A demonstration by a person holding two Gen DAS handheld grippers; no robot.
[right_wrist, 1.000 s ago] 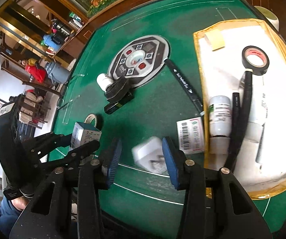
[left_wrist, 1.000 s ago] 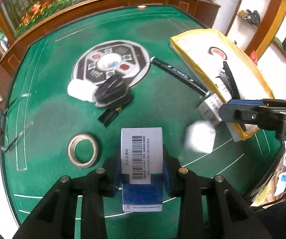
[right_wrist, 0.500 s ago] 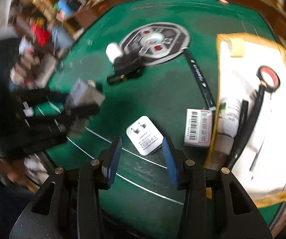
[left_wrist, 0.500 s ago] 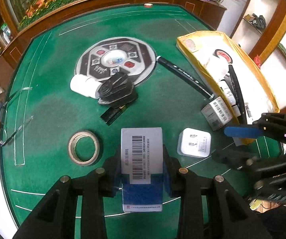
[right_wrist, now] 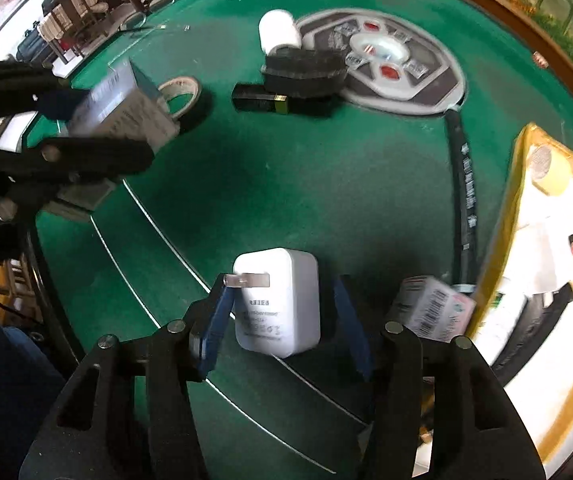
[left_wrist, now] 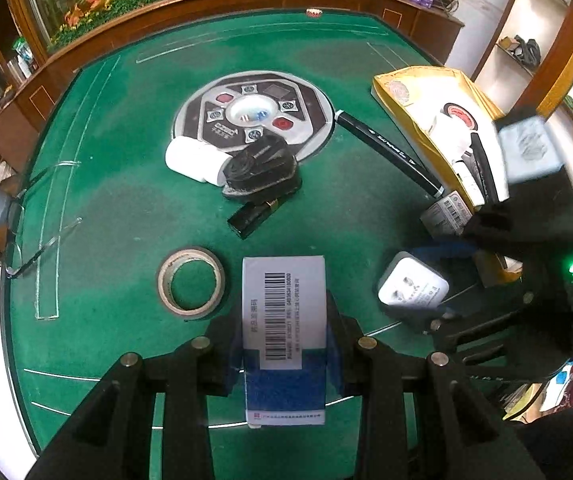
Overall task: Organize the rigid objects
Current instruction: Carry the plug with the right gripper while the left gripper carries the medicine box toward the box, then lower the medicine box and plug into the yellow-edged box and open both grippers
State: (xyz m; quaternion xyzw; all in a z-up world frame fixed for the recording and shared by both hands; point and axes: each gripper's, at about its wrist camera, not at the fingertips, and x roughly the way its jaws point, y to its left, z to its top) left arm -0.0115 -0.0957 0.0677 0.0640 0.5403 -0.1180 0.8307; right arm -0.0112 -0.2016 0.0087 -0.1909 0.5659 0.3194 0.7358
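A: Green felt covers the round table (left_wrist: 134, 200), rimmed in brown wood, with a grey control disc (left_wrist: 254, 114) set in its middle. What differs from a second ago?

B: The right gripper (right_wrist: 282, 312) has come down around the white plug adapter (right_wrist: 276, 300). Earlier the adapter lay ahead of its blue pads; now it sits between them. The left pad touches a metal prong, the right pad stands just off the casing, so the jaws are part open and not clamped.

A: And the left gripper (left_wrist: 284, 332)?

B: Unchanged. Its jaws are closed on the blue-and-white barcoded carton (left_wrist: 284, 320), smooth cardboard, held flat above the felt nearer the camera than the disc.

A: Shapes and textures?

B: The adapter is a glossy rounded block with printed lettering. A ring of beige tape (left_wrist: 191, 282) lies left of the carton. Against the disc's near edge sit a white cylinder (left_wrist: 196, 160), a rough black brush-like block (left_wrist: 262, 168) and a black bar with a gold band (left_wrist: 256, 214). A long black pen (left_wrist: 386, 148) runs from the disc toward the yellow-rimmed tray (left_wrist: 390, 92).

A: Does one view add anything?

B: The right wrist view shows the adapter's prongs and a small barcoded box (right_wrist: 434, 310) just beside the tray. The left view shows the adapter's face (left_wrist: 412, 294) and the red-labelled black tape roll (left_wrist: 460, 114) in the tray.
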